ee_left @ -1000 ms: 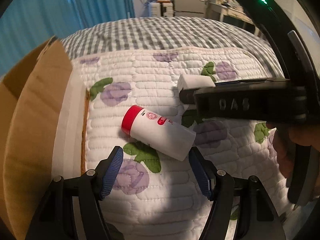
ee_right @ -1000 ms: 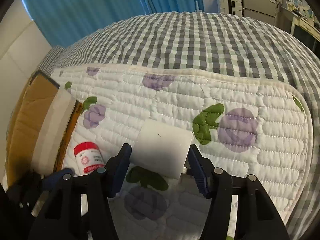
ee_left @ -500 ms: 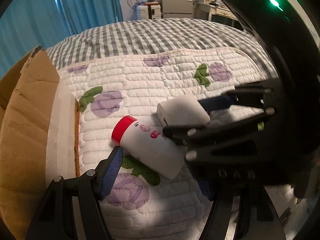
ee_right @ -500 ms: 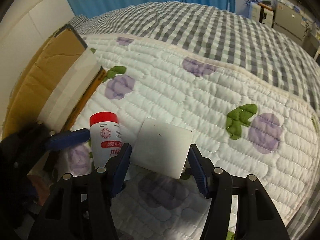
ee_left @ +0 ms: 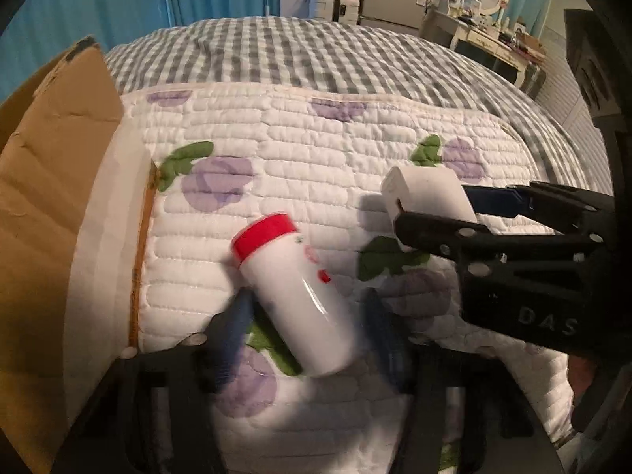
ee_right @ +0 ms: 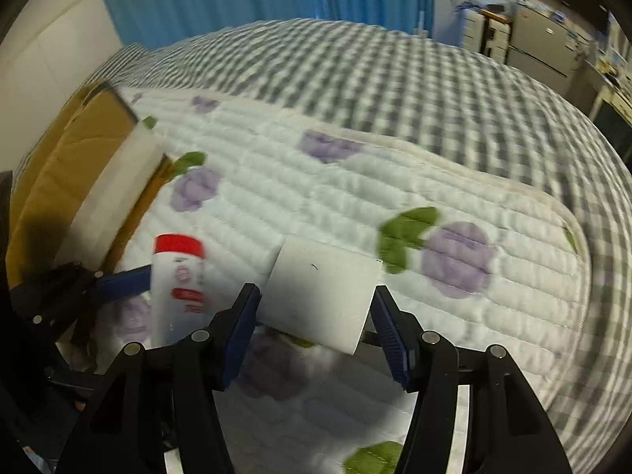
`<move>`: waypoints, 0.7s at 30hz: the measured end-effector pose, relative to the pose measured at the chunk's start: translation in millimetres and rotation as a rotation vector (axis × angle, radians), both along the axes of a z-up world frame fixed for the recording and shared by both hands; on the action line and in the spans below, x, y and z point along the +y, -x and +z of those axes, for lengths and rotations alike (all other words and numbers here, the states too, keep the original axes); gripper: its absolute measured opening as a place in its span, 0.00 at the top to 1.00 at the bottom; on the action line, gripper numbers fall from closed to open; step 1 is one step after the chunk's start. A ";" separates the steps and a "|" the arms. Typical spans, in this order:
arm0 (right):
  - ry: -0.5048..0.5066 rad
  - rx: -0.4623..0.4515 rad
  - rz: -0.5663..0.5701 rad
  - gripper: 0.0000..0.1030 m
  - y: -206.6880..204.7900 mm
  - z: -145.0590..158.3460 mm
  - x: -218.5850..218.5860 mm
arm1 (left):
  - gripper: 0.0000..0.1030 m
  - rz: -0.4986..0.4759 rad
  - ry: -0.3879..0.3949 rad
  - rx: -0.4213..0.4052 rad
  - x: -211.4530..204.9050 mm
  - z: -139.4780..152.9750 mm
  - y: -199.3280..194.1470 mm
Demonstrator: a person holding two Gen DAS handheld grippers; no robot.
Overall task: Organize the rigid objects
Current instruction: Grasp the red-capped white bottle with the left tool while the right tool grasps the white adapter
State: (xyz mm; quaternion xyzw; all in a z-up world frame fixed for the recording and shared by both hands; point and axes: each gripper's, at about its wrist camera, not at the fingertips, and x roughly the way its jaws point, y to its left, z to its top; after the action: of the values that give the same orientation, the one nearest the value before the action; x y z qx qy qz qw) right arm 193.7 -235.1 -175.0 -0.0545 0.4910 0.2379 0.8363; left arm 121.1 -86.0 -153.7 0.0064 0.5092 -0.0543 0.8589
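A white bottle with a red cap [ee_left: 296, 296] sits between the blurred fingers of my left gripper [ee_left: 306, 316], cap pointing away; the jaws have closed in on it and it looks gripped. It also shows in the right wrist view [ee_right: 179, 276], held off the quilt. My right gripper [ee_right: 316, 308] is shut on a white rectangular box [ee_right: 322, 284], held above the quilt. In the left wrist view the box [ee_left: 426, 193] and the right gripper [ee_left: 434, 213] are at the right.
An open cardboard box [ee_left: 43, 205] with a white inner flap stands at the left edge of the floral quilt [ee_left: 316, 150]; it also shows in the right wrist view [ee_right: 59, 181]. A checked bedspread [ee_right: 375, 79] lies behind. Furniture stands at the far right.
My left gripper's jaws have closed onto the red-capped bottle and lifted it. My right gripper, still holding the white box, has swung across the left wrist view and now sits at the right.
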 end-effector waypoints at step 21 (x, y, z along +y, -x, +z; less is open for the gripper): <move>0.072 -0.110 -0.111 0.44 65.0 60.0 -37.9 | 0.65 -0.034 0.053 -0.089 0.6 62.1 43.9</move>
State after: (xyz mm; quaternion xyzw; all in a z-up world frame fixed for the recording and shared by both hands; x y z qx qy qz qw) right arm 128.7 -273.1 -115.1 -0.0704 0.4549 0.1701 0.8713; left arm 77.2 -85.4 -91.7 -0.0053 0.4687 -0.0821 0.8795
